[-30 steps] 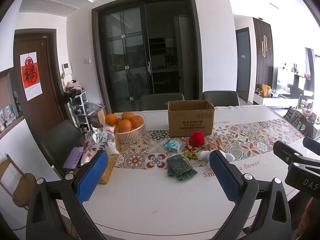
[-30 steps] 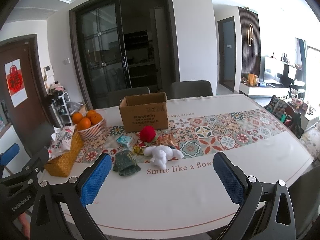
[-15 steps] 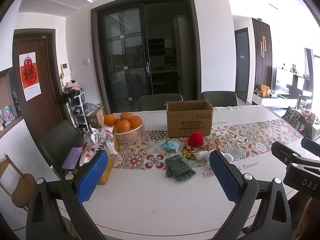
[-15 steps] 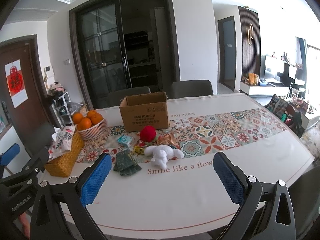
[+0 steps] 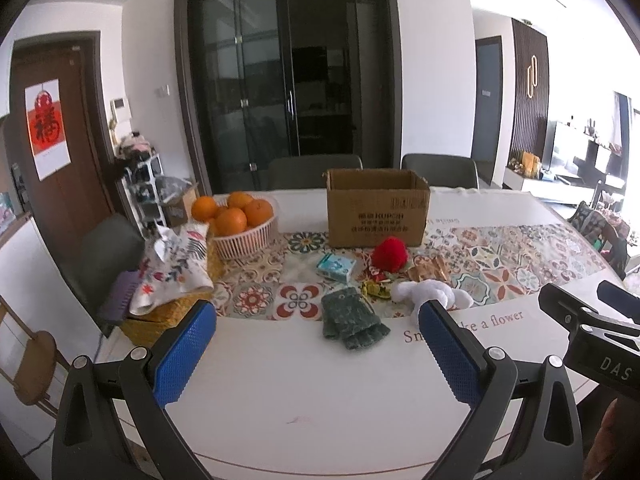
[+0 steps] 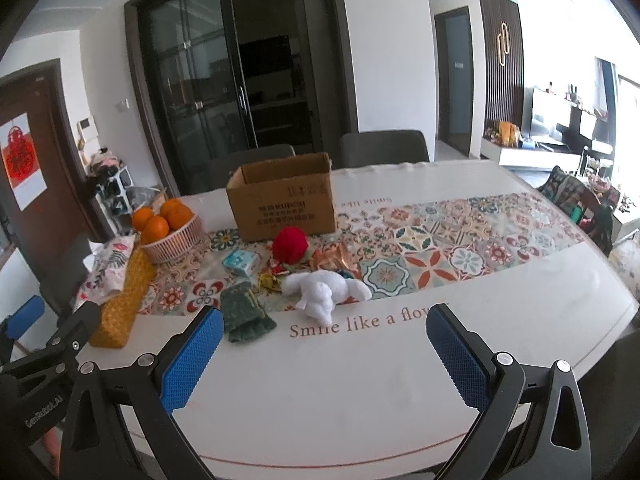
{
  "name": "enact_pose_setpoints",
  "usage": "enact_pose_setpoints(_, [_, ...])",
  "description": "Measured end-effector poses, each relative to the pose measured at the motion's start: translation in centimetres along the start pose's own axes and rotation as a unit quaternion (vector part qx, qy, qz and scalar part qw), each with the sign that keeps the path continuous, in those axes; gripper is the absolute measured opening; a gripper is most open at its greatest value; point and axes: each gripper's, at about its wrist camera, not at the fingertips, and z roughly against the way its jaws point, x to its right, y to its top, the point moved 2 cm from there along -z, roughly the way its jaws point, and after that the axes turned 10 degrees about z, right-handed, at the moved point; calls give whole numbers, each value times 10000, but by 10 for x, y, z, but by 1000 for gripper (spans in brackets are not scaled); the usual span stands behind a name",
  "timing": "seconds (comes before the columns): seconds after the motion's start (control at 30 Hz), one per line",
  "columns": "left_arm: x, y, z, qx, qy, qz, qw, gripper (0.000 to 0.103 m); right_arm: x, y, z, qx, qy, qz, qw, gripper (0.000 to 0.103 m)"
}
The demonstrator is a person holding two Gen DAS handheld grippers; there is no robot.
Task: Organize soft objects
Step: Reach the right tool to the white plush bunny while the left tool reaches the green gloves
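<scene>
Both wrist views have closed in a little on the table since a second ago: box and soft items sit larger in frame, nothing on the table has shifted. Left gripper (image 5: pixel 318 354) hovers over the near white edge of the table (image 5: pixel 304 392), jaws spread wide, nothing between the blue pads (image 5: pixel 184 354). Right gripper (image 6: pixel 326 354) is in the same state, wide and empty, also above the near edge (its body shows at the right rim of the left view). Soft items lie in a loose cluster on the patterned runner (image 6: pixel 440 240) in front of the box (image 6: pixel 284 196): green gloves (image 6: pixel 244 314) nearest, partly over the runner's edge onto the white; white plush (image 6: pixel 324 290) just beside them to the right, above the printed lettering; red ball (image 6: pixel 290 244) behind it, close to the box front. Tissue pack (image 6: pixel 240 261) sits left of the ball, some small wrappers (image 6: pixel 272 280) between gloves and plush. Box is open-topped; can't see what's inside. Basket of oranges (image 5: pixel 240 220) stands left of the box, with a wicker box (image 6: pixel 122 304) under a floral cloth (image 5: pixel 176 268) at the table's left end.
</scene>
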Motion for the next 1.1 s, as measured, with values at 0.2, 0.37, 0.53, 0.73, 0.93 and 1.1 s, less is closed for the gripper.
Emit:
enact_pose_setpoints(0.2, [3, 2, -40, -402, 3, 42, 9992, 103, 2, 7, -37, -302, 63, -30, 9995, 103])
enact_pose_setpoints(0.37, [8, 2, -75, -768, -40, 42, 9970, 103, 6, 11, -68, -552, 152, -168, 9982, 103])
enact_pose_setpoints(0.53, [12, 4, -115, -1115, -28, -23, 9938, 103, 8, 15, -106, -926, 228, -274, 9951, 103])
enact_pose_setpoints(0.73, [17, 1, -166, -1581, -74, -90, 9873, 103, 9, 15, -156, -1414, 284, -453, 9885, 103])
enact_pose_setpoints(0.93, [16, -11, -222, -2182, -137, -171, 9757, 103, 6, 7, -203, -1896, 301, -659, 9792, 100])
enact_pose_setpoints(1.1, [16, -25, -257, -2589, -272, -226, 9653, 103, 4, -4, -234, -2223, 291, -842, 9709, 98])
